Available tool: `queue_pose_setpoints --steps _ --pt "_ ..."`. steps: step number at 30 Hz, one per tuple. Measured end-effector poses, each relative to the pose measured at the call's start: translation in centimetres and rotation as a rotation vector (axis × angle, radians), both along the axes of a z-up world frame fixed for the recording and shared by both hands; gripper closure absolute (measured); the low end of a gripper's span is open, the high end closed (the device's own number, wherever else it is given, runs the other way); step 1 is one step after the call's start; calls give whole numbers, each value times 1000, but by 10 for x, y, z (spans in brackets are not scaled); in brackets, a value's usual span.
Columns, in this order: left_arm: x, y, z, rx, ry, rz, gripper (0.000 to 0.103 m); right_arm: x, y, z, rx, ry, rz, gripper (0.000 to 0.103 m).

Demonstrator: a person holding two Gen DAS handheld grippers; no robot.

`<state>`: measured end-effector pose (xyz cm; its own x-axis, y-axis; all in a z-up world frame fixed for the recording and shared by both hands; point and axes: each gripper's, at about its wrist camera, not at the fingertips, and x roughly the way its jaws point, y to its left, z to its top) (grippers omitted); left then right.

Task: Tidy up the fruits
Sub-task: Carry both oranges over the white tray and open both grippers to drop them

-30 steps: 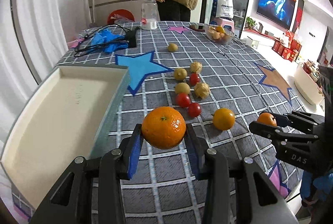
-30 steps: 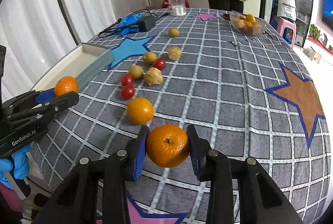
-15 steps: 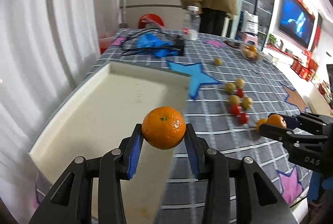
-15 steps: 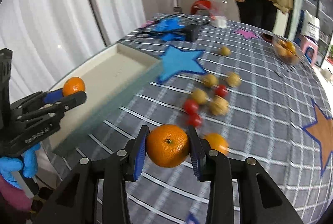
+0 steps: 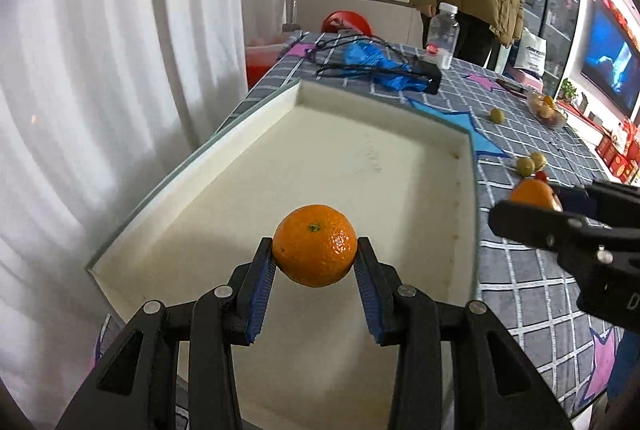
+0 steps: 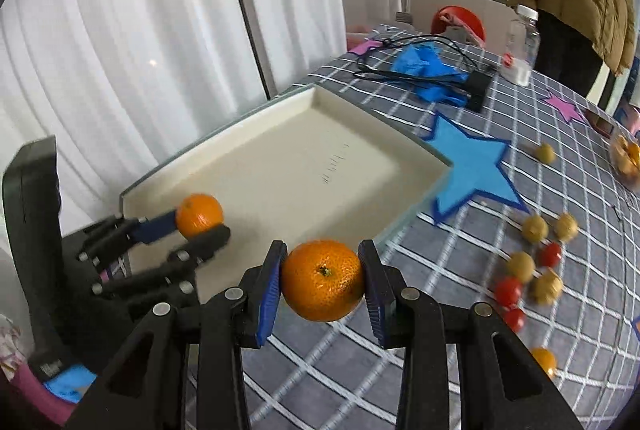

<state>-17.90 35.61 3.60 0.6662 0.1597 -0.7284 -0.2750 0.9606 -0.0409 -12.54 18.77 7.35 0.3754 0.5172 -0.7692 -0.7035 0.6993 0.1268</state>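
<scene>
My left gripper (image 5: 315, 264) is shut on an orange (image 5: 315, 245) and holds it above the near part of the cream tray (image 5: 466, 198). It also shows in the right wrist view (image 6: 199, 220) with its orange (image 6: 199, 214) over the tray (image 6: 416, 162). My right gripper (image 6: 323, 284) is shut on a second orange (image 6: 323, 280), held above the tablecloth just right of the tray's near corner. That gripper (image 5: 520, 204) and its orange (image 5: 534, 194) show at the right of the left wrist view. The tray holds no fruit.
Small red tomatoes (image 6: 508, 290) and yellowish fruits (image 6: 534, 228) lie on the grey checked tablecloth right of the tray, with another orange (image 6: 544, 360) near the front. A blue bag (image 6: 430, 70), black cables, a bottle (image 5: 442, 40), a fruit bowl (image 5: 546, 108) and a standing person are at the far end.
Both grippers have swung left with their oranges. The left one has moved from the table to over the tray; the right one has come up beside the tray's edge.
</scene>
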Motion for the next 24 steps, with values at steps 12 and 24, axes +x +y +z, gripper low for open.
queue_pose_setpoints --steps 12,24 --pt "5 5 -18 -4 28 10 60 15 31 -20 -24 37 14 64" --pt "-2 -3 -5 47 -21 15 21 16 13 1 44 18 -35 12"
